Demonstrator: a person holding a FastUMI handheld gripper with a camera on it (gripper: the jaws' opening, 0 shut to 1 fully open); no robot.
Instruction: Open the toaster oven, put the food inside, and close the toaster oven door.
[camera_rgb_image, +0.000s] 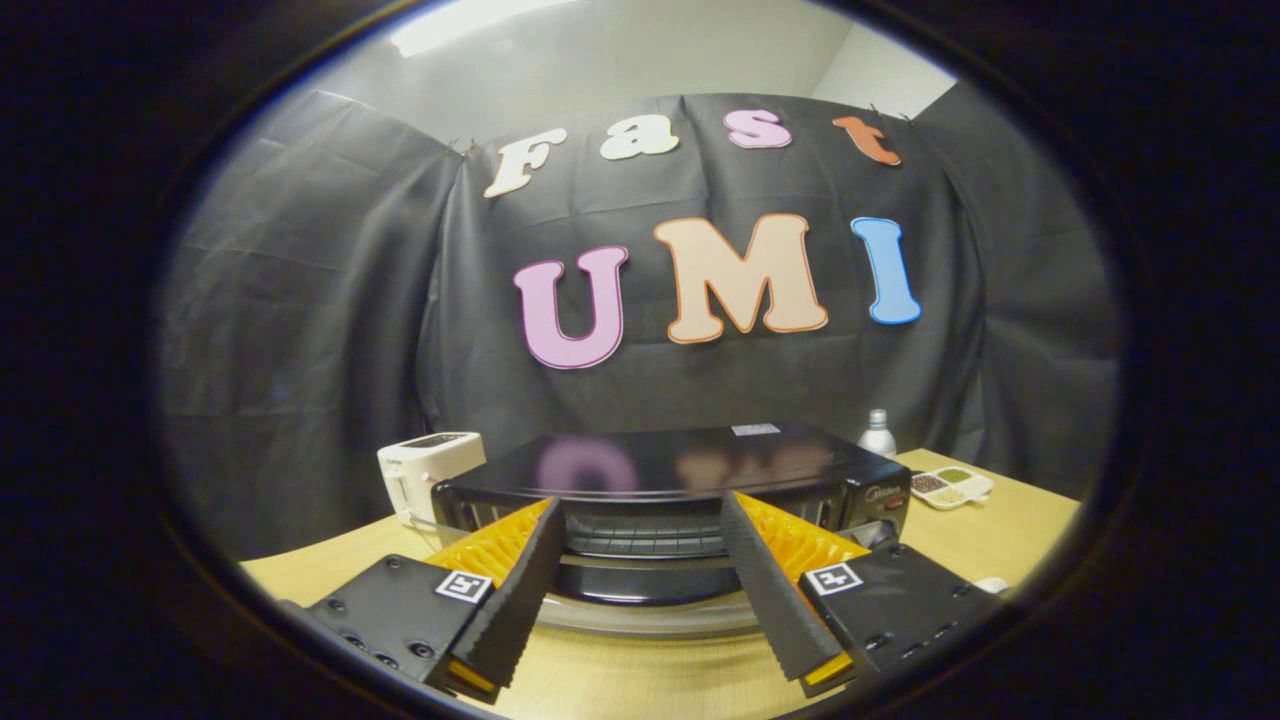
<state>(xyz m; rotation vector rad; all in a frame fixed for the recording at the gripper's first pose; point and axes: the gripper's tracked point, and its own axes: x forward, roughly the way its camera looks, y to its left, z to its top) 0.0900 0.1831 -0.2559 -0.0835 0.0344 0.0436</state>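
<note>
In the gripper view, the tool (640, 590) is standing wide apart, its two ridged, wedge-shaped fingers (515, 590) gripping nothing and framing the toaster oven (670, 480) just ahead of them. The oven, a glossy black box with a smooth, mirror-like top, is sitting at the middle of the pale wooden table (1000, 540), its glass door (650, 605) lying open toward the fingers and showing a wire rack (645, 540) inside. A boxy white toaster (425, 475) is standing just left of the oven, near the far table edge. To the right, a small bottle (878, 435) and a white divided dish (950, 487) are resting beyond bare wood.
</note>
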